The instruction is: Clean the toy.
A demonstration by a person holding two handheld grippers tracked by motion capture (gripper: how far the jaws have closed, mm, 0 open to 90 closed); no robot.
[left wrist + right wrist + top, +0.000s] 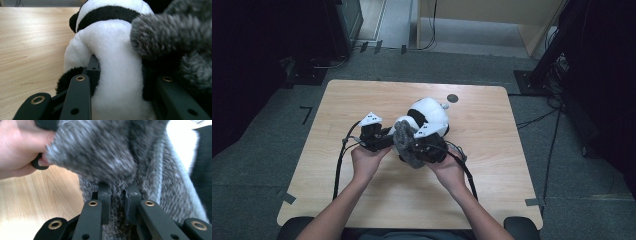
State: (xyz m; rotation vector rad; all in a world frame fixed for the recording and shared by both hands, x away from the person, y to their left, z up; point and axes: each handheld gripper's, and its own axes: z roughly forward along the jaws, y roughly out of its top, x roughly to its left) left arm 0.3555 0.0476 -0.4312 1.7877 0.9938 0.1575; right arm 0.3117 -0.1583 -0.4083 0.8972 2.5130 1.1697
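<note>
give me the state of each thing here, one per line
panda toy: lying on the table, clamped by the left gripper
grey fuzzy cloth: bunched against the panda, pinched by the right gripper
left gripper: shut on the panda's white body
right gripper: shut on the cloth
table: bare wood around the toy

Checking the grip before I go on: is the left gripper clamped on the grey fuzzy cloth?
No, the left gripper squeezes the panda plush; the grey fuzzy cloth lies beside it.

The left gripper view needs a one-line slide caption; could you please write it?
Left gripper clamps white-and-black plush panda beside fuzzy grey knitted garment above light wooden table.
</note>
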